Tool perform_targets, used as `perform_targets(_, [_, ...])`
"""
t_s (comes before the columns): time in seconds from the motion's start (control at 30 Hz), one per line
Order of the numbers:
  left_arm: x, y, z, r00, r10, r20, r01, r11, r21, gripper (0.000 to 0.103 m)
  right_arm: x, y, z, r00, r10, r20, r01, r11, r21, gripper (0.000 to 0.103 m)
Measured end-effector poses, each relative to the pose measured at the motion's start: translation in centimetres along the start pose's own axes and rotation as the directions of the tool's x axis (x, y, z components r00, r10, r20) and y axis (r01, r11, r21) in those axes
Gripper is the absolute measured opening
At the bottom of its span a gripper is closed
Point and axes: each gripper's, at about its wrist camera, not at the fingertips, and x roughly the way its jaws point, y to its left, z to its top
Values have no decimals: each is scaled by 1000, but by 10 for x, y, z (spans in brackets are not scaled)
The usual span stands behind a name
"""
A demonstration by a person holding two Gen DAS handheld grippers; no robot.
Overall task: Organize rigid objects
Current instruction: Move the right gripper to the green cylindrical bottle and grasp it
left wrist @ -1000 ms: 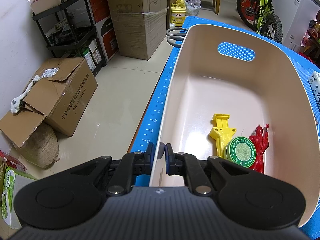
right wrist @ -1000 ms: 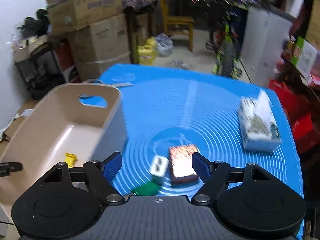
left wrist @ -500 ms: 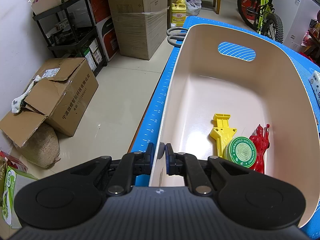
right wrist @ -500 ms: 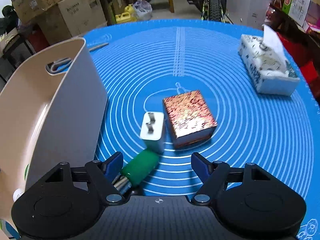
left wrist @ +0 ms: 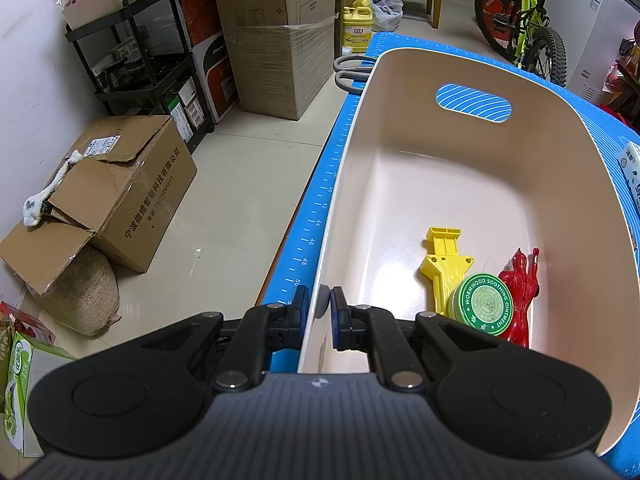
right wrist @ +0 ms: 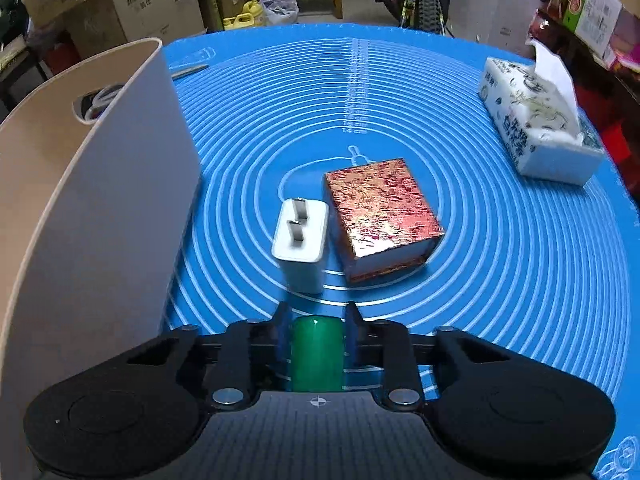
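Your left gripper (left wrist: pixel 319 312) tilts steeply down at the near left edge of the cream bin (left wrist: pixel 348 184), its pads pinching the bin's thin wall, one outside over the blue mat (left wrist: pixel 308 232) and one inside. Inside the bin, toward its near right corner, a yellow plastic piece (left wrist: pixel 442 268) lies flat, a round green tin (left wrist: pixel 484 310) rests against its near end, and a red figure (left wrist: pixel 518 300) lies just right of the tin along the wall. Beyond the bin's far left corner, scissor handles (left wrist: pixel 350 70) stick out over the mat's edge.

Your right gripper (right wrist: pixel 316 332) also points steeply down, low over the mat on the table, just right of the bin's outer wall. Its jaws have just been closing and now press on both sides of a green cylinder (right wrist: pixel 317 354), which runs back under the gripper body; you cannot tell whether it is off the mat. Just ahead of it stands a white charger (right wrist: pixel 300 240), prongs up, touching or nearly touching a shiny red foil box (right wrist: pixel 380 216) on its right. Well apart at the far right sits a tissue pack (right wrist: pixel 536 124).
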Motion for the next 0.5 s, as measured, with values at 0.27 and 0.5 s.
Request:
perform_targets(0.27, [0, 0, 0, 1000, 0, 0, 0, 1000, 0, 14, -12, -7, -13, 999, 40, 22, -38, 998, -53, 35])
perform_targets(0.5, [0, 0, 0, 1000, 0, 0, 0, 1000, 0, 14, -31, -14, -22, 995, 69, 74, -63, 995, -76, 35])
